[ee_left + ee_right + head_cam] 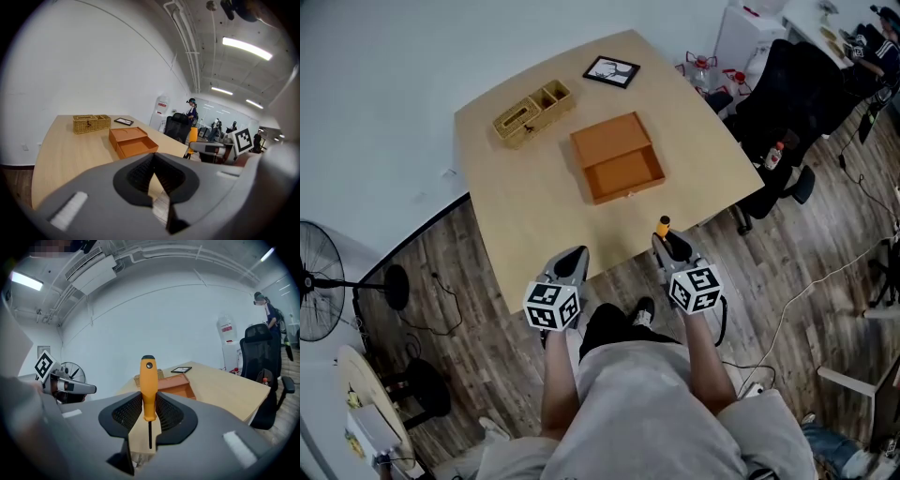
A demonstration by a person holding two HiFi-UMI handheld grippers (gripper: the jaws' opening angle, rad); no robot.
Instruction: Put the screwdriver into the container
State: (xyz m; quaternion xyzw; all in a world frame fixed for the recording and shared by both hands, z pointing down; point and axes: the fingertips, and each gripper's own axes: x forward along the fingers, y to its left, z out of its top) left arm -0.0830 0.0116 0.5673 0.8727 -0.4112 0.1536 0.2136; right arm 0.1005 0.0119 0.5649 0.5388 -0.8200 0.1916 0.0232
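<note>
My right gripper is shut on the screwdriver, whose orange handle stands upright between the jaws with the thin dark shaft pointing down. In the head view the handle pokes up just off the table's near edge. The container is an open orange box in the middle of the table, well ahead of both grippers; it also shows as the orange box and the orange box. My left gripper hovers at the near edge, jaws closed together on nothing.
A wicker basket and a small framed picture sit at the far side of the wooden table. A black office chair stands right of the table, a fan on the floor at left.
</note>
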